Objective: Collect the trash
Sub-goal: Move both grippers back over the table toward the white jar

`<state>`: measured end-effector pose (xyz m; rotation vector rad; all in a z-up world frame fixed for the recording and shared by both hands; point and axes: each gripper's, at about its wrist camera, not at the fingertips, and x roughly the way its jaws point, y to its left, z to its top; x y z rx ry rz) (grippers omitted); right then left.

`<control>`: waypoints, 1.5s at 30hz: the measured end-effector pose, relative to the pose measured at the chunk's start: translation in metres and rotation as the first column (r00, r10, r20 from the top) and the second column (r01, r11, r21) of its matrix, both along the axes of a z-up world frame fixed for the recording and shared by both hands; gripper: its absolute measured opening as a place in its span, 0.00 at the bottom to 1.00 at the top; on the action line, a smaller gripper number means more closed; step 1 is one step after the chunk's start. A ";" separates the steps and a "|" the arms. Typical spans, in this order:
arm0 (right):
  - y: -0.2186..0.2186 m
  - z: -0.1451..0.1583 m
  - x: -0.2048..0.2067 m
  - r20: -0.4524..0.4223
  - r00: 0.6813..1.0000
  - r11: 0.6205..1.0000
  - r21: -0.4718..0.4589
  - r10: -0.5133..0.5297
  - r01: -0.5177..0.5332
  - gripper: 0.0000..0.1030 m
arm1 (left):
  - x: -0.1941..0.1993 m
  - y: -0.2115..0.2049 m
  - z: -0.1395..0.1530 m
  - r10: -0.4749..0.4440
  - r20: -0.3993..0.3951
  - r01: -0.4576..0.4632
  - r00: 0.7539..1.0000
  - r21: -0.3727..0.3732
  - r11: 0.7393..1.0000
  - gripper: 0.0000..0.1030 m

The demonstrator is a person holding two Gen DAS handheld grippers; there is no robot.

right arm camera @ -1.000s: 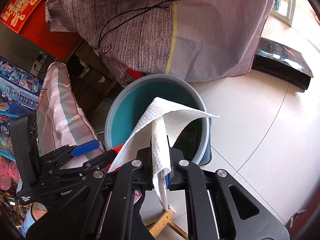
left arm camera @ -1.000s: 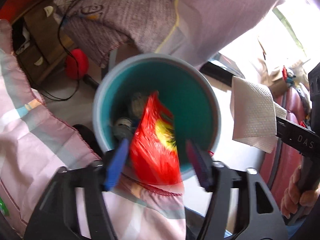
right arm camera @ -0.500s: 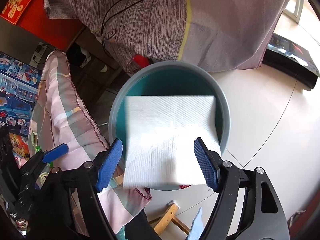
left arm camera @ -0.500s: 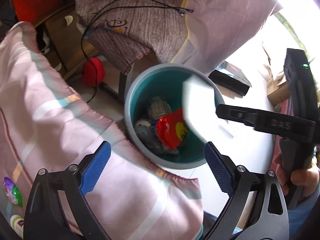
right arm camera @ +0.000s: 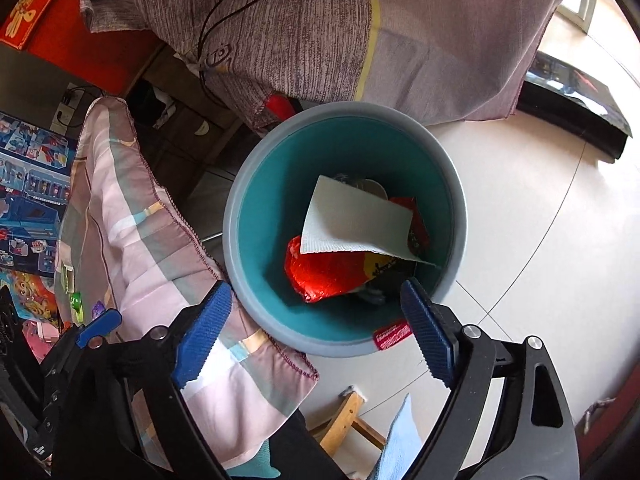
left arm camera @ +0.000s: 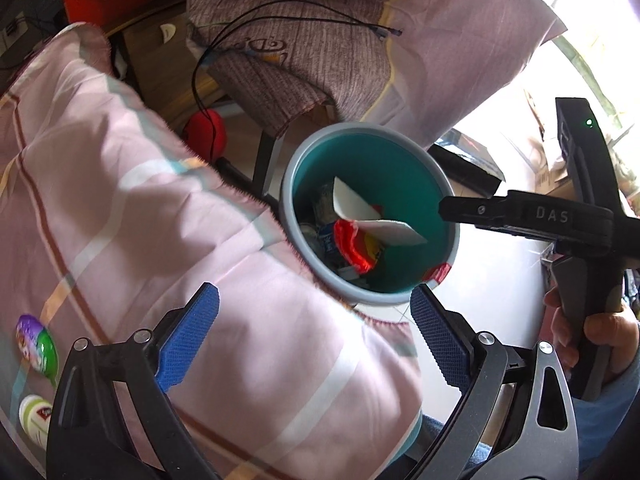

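Observation:
A grey bin with a teal inside (right arm camera: 256, 264) stands on the floor; it also shows in the left wrist view (left arm camera: 400, 168). Inside lie a white paper towel (right arm camera: 356, 220), a red snack wrapper (right arm camera: 324, 272) and other trash. The towel (left arm camera: 360, 208) and wrapper (left arm camera: 352, 244) show in the left view too. My right gripper (right arm camera: 316, 328) is open and empty above the bin's near rim. My left gripper (left arm camera: 316, 336) is open and empty, over the pink cloth beside the bin.
A pink striped cloth (left arm camera: 120, 216) covers the surface left of the bin. A purple-grey cloth (right arm camera: 320, 32) hangs behind it with a black cable. Small packets (left arm camera: 36, 344) lie on the pink cloth. A wooden stool (right arm camera: 344, 420) and black object (right arm camera: 576, 112) are on the floor.
My right gripper opened and the paper towel dropped into the bin onto the red wrapper. My left gripper, open after releasing the wrapper, drew back from the bin.

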<state>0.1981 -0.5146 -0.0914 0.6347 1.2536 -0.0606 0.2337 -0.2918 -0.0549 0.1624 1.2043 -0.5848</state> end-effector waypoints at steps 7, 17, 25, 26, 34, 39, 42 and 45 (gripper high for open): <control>0.036 0.012 -0.003 0.004 0.998 0.998 -0.002 0.061 -0.061 0.83 | -0.014 0.043 0.011 0.066 0.020 -0.066 0.998 0.012 0.998 0.94; 0.120 0.036 -0.002 0.037 0.978 0.978 -0.026 0.206 -0.205 0.83 | -0.033 0.136 0.027 0.226 0.045 -0.226 0.973 -0.013 0.974 0.95; 0.194 0.049 0.002 0.034 0.944 0.943 -0.055 0.329 -0.327 0.83 | -0.056 0.220 0.032 0.353 0.062 -0.351 0.934 -0.039 0.936 0.95; 0.206 0.051 0.003 0.032 0.937 0.936 -0.060 0.349 -0.346 0.83 | -0.058 0.230 0.032 0.367 0.064 -0.365 0.928 -0.043 0.930 0.95; 0.290 0.055 0.007 0.018 0.870 0.868 -0.083 0.492 -0.489 0.83 | -0.074 0.309 0.022 0.483 0.052 -0.480 0.874 -0.062 0.875 0.96; 0.340 0.052 0.009 0.002 0.822 0.819 -0.085 0.570 -0.568 0.83 | -0.083 0.345 0.010 0.530 0.024 -0.528 0.847 -0.070 0.846 0.96; 0.364 0.050 0.012 -0.012 0.798 0.794 -0.088 0.603 -0.601 0.83 | -0.086 0.364 0.004 0.555 0.011 -0.553 0.831 -0.079 0.829 0.96; 0.385 0.045 0.012 -0.030 0.778 0.773 -0.098 0.627 -0.627 0.83 | -0.089 0.381 -0.001 0.575 -0.003 -0.573 0.818 -0.091 0.814 0.96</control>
